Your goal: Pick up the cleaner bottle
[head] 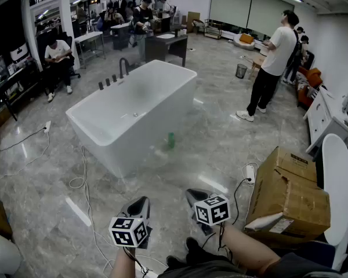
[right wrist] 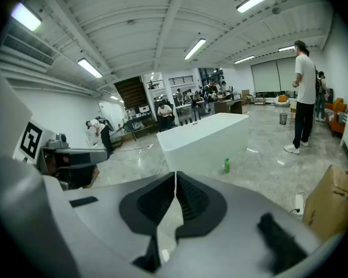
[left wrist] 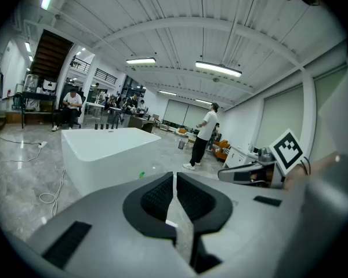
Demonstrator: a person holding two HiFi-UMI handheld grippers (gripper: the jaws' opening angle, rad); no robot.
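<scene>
While both tools hang low at the bottom of the head view, the small green cleaner bottle [head: 171,140] stands upright on the glossy grey marble floor [head: 220,138], just beside the near long wall of the white rectangular freestanding bathtub [head: 127,126] and well apart from either gripper. L gripper [head: 140,204] has its black ribbed pads pressed together w/ nothing btw them, only a thin slit showing in the left gripper view; it points fwd and a bit down toward the tub. R gripper [head: 195,196] is likewise closed up tight and empty, jaws meeting along one line in the right gripper view, w/ the bottle visible far ahead, slightly right of the jaw line, in front of the tub wall. Each gripper carries its square-marker cube, held by a bare forearm coming up from the frame's lower edge. A brown cardboard box [head: 287,193] sits on the floor at R, near the R gripper, w/ a white power strip [head: 249,172] beside it. White cables [head: 84,181] trail over the floor left of the tub. A person in a white T-shirt and black trousers [head: 272,62] stands beyond the tub at R; more people sit at desks in the bkgd
</scene>
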